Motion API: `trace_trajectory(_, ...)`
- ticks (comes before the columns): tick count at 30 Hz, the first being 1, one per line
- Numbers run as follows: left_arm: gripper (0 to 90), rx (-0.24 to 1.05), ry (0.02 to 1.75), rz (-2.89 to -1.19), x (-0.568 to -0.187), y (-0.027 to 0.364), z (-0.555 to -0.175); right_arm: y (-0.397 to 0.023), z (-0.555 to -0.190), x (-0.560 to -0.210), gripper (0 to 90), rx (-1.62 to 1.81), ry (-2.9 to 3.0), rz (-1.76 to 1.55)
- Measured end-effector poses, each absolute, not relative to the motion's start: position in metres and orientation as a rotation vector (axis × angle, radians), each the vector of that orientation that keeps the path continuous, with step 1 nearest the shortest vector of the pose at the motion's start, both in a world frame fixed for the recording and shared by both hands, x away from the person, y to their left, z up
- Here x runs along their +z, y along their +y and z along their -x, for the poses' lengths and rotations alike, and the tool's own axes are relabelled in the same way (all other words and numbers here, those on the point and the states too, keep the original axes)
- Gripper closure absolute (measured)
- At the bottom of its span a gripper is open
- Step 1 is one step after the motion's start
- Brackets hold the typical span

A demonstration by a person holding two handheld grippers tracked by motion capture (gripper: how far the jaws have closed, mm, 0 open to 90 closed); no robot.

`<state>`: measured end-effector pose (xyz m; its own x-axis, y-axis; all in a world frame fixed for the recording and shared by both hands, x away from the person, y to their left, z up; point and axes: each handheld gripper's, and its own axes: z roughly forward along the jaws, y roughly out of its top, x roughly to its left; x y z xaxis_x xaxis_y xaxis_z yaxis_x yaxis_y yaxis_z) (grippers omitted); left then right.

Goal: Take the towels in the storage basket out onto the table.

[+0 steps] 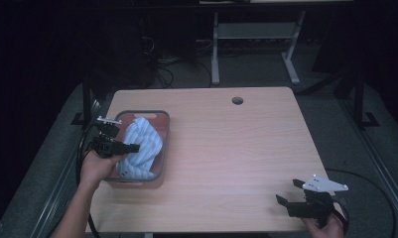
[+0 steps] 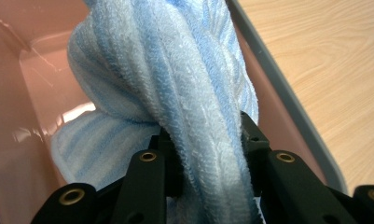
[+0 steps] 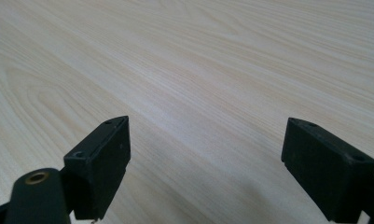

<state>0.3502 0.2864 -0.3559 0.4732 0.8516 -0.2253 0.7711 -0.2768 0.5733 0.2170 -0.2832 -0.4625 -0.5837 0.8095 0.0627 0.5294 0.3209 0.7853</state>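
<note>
The left hand-held gripper (image 1: 132, 147) is matte black, with a small grey three-cornered plate on its top and a black cable trailing from its rear. In the left gripper view its two black arms carry brass-ringed screw holes behind the jaws. The right hand-held gripper (image 1: 290, 192) is black too, with a larger pale grey three-cornered plate above its body and a black cable looping behind it. Its jaws are blocky wedges, one brass-ringed hole behind them. Both forearms are unsleeved.

Bunched blue-striped towel (image 1: 139, 148) in pink bin (image 1: 163, 130)
</note>
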Motion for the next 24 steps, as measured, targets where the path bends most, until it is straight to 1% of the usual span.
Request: trace_trajectory(24, 69.1, 0.211, 1.319, -2.032, -0.322, 0.287, -0.346, -0.283, -0.217, -0.46, 15.0, 1.154, 2.234, -1.192)
